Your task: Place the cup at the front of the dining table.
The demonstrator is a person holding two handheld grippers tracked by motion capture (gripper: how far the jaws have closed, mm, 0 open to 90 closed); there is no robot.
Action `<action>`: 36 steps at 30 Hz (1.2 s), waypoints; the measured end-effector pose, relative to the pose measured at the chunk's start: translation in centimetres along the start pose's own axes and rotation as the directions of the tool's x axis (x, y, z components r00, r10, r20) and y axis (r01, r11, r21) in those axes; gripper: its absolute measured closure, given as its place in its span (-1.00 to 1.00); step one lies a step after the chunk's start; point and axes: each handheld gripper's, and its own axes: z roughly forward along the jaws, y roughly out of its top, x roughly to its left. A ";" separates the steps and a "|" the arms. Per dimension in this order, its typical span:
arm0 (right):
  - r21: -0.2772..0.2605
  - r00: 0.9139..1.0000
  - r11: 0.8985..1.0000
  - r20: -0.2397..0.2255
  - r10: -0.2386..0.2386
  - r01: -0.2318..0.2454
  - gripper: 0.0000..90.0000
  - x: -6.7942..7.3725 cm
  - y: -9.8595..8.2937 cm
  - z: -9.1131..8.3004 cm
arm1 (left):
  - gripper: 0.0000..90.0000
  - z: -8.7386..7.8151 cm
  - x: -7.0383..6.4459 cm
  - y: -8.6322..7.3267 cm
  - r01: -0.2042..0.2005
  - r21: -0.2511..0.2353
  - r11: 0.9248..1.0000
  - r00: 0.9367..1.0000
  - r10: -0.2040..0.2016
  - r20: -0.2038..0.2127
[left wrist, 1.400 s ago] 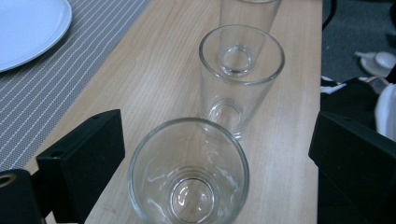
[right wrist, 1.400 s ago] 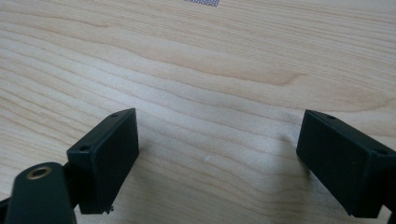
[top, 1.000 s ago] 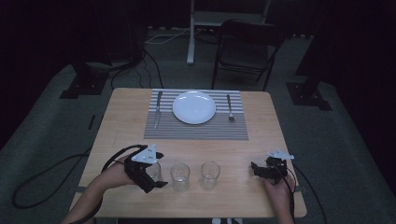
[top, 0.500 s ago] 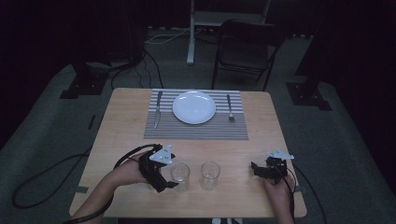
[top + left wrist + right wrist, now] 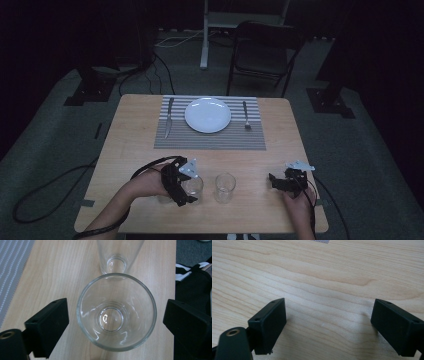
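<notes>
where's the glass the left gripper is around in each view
High view: glass low and left of centre, between the left gripper's jaws.
Left gripper view: same glass at centre, seen from above, with a gap to each jaw.
Right gripper view: not in it.
Shared landmark: second glass just beyond it.

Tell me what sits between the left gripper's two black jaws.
A clear, empty drinking glass stands upright between the left gripper's open jaws, with a gap each side, in the left gripper view. A second clear glass stands just beyond.

Upright glass (image 5: pixel 116 315) between parted hand-held gripper (image 5: pixel 117 322) jaws — untouched, second glass (image 5: pixel 117 255) beyond
</notes>
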 end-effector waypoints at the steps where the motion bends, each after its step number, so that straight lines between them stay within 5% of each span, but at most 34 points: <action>1: 0.000 1.000 1.000 0.000 0.000 0.000 -0.72 0.0 0.0 0.0 | -0.70 0.2 0.0 0.2 0.000 0.008 1.000 1.000 0.000 0.001; 6: 0.000 1.000 1.000 0.000 -0.001 0.001 -0.72 0.0 0.0 0.0 | -0.64 0.9 -0.2 0.4 -0.020 0.051 0.999 1.000 0.020 0.007; 9: 0.000 1.000 1.000 0.000 -0.001 0.001 -0.72 0.0 0.0 0.0 | -0.38 0.9 -0.1 0.5 -0.027 0.049 0.998 1.000 0.028 -0.011; 30: 0.000 1.000 1.000 0.001 0.000 0.000 -0.71 0.0 0.0 0.0 | -0.37 -0.1 0.9 0.8 -0.014 -0.005 1.000 0.996 0.013 -0.085; 36: 0.000 1.000 1.000 0.001 0.000 0.000 -0.71 0.0 0.0 0.0 | -0.37 -0.6 2.1 0.9 0.019 -0.008 1.000 0.998 -0.019 -0.065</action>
